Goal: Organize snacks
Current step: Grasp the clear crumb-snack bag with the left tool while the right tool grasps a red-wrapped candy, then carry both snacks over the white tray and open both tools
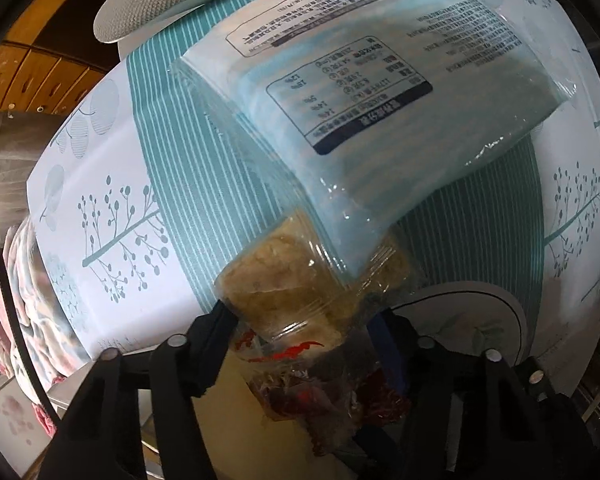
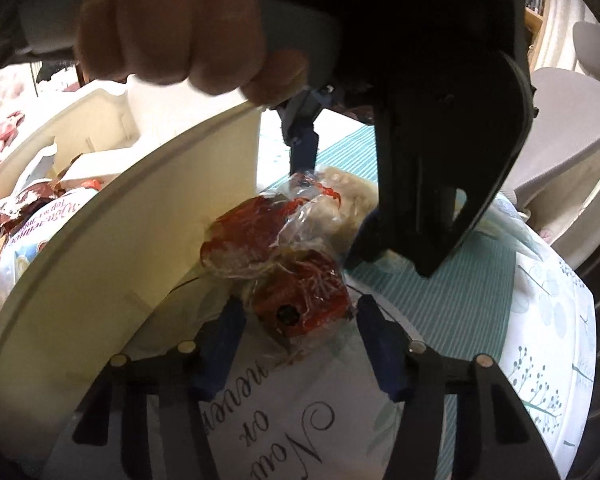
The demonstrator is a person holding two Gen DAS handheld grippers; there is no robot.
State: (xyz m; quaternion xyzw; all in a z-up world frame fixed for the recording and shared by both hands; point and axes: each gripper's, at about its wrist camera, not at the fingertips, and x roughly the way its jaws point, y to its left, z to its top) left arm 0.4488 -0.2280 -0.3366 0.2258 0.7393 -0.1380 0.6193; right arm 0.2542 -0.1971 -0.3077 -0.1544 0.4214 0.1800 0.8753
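The clear-wrapped snack pack [image 2: 276,248], red print over pale pastry, sits at the table edge just beside the cream storage bin [image 2: 112,240]. The right gripper [image 2: 296,316] brackets its near end, blue fingers [image 2: 220,344] close on both sides, though whether they pinch I cannot tell. The left gripper [image 1: 300,312] straddles the pack's far end; contact is equally unclear. A pale blue packet [image 1: 380,120] lies on the striped tablecloth [image 1: 172,168] beyond. Packets already fill the bin [image 2: 16,240], so sorting looks partly done, with these two left
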